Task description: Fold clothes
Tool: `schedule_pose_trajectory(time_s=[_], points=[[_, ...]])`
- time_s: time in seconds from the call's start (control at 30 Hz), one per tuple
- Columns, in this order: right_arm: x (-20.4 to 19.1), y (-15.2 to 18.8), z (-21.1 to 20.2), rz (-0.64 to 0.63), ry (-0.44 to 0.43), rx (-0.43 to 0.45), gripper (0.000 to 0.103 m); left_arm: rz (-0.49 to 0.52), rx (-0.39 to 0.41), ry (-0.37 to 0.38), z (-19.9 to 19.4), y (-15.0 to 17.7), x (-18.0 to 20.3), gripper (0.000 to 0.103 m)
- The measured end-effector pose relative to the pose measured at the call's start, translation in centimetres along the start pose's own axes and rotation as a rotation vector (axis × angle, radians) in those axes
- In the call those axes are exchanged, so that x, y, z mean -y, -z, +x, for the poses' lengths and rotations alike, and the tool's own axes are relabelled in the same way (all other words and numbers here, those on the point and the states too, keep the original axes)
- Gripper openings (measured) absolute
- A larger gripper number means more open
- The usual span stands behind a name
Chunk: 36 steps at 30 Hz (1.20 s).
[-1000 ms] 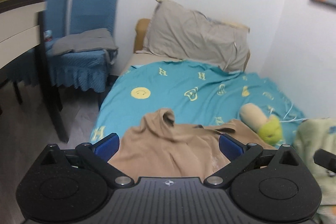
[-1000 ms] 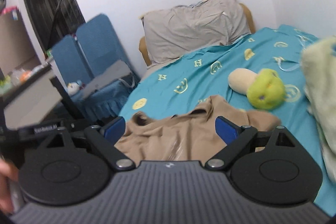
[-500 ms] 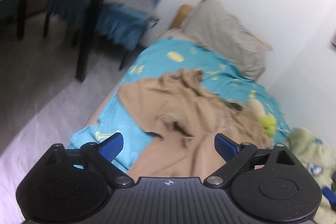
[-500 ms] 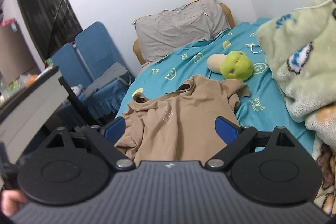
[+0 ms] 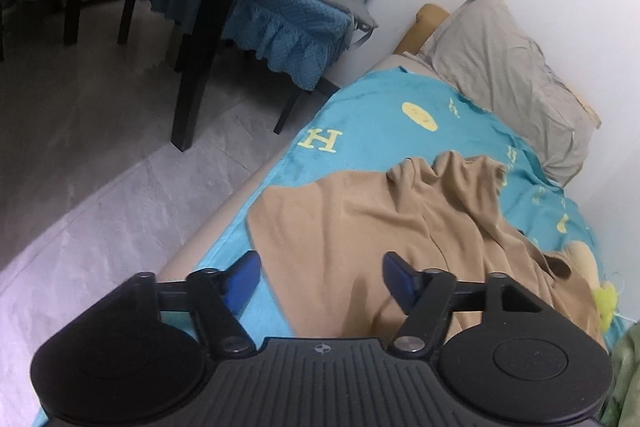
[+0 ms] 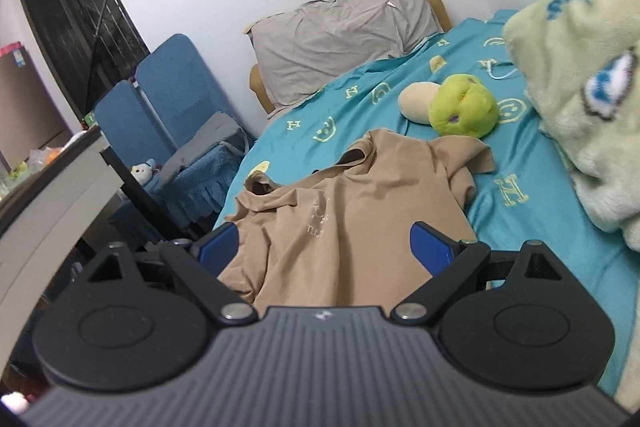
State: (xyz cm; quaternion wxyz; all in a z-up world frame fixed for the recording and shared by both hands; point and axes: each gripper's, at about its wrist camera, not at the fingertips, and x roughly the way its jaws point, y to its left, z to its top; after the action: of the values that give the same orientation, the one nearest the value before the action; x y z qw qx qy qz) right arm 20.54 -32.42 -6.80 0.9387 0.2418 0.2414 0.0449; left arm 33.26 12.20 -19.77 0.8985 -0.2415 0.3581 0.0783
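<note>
A tan T-shirt [image 5: 360,223] [image 6: 352,215] lies rumpled and unfolded on the teal bed sheet [image 5: 360,131] [image 6: 532,239], collar toward the pillow. My left gripper [image 5: 320,277] is open just above the shirt's lower left part, near the bed's side edge, with nothing between its blue pads. In the right wrist view my right gripper [image 6: 326,253] hangs open over the shirt's lower hem, holding nothing. One sleeve [image 6: 464,155] spreads toward the green plush toy.
A grey pillow [image 5: 504,67] [image 6: 344,35] leans at the head of the bed. A green and cream plush toy [image 6: 460,107] lies beyond the shirt. A fluffy pale blanket [image 6: 588,95] is heaped at the right. Blue-covered chairs [image 5: 296,11] [image 6: 176,123] and a dark table leg [image 5: 204,39] stand beside the bed.
Both grippers moved lower and closer to the shirt. The left one swung toward the bed's left edge, so the floor and chairs fill more of its view. Both stayed open.
</note>
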Motion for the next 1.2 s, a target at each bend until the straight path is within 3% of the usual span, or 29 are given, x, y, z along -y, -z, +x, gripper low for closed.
schedule_pose_trajectory(time_s=[0.13,0.2,0.23,0.43,0.63,0.7,0.73,0.83,0.87,0.93,1.07,1.2], points=[[1.0,-0.3,2.0,0.044,0.015,-0.020,0.094,0.057,-0.004,-0.061,2.8,-0.7,0.9,0.039],[1.6,-0.2,2.2,0.071,0.027,-0.021,0.094,0.112,0.010,-0.095,3.3,-1.2,1.6,0.022],[1.9,-0.1,2.0,0.086,0.049,-0.006,0.094,0.134,0.016,-0.097,3.1,-1.9,2.0,0.004],[2.8,-0.2,1.2,0.133,0.155,0.067,0.094,0.262,0.061,-0.121,2.1,-6.3,4.2,0.002],[2.7,0.0,1.8,0.098,0.200,0.058,0.094,0.353,0.226,-0.406,3.0,-12.3,6.3,0.003],[2.9,-0.1,2.0,0.100,0.206,0.052,0.094,0.360,0.240,-0.510,4.1,-12.9,6.2,0.003],[2.9,0.0,2.1,0.099,0.209,0.050,0.094,0.344,0.221,-0.504,4.3,-13.1,5.8,0.004],[2.8,-0.1,2.3,0.077,0.212,0.053,0.094,0.267,0.167,-0.387,3.4,-12.6,3.8,0.021],[2.7,0.0,2.4,0.069,0.210,0.054,0.094,0.261,0.140,-0.355,2.8,-12.0,3.2,0.028],[2.5,0.0,2.6,0.060,0.200,0.051,0.094,0.274,0.069,-0.283,1.0,-10.3,2.0,0.031],[2.2,0.0,2.5,0.056,0.166,0.039,0.094,0.312,-0.109,-0.110,-4.7,-5.4,-0.5,0.052],[1.9,0.1,1.5,0.045,0.151,0.041,0.094,0.214,-0.351,-0.057,-10.2,0.9,-3.5,0.061]])
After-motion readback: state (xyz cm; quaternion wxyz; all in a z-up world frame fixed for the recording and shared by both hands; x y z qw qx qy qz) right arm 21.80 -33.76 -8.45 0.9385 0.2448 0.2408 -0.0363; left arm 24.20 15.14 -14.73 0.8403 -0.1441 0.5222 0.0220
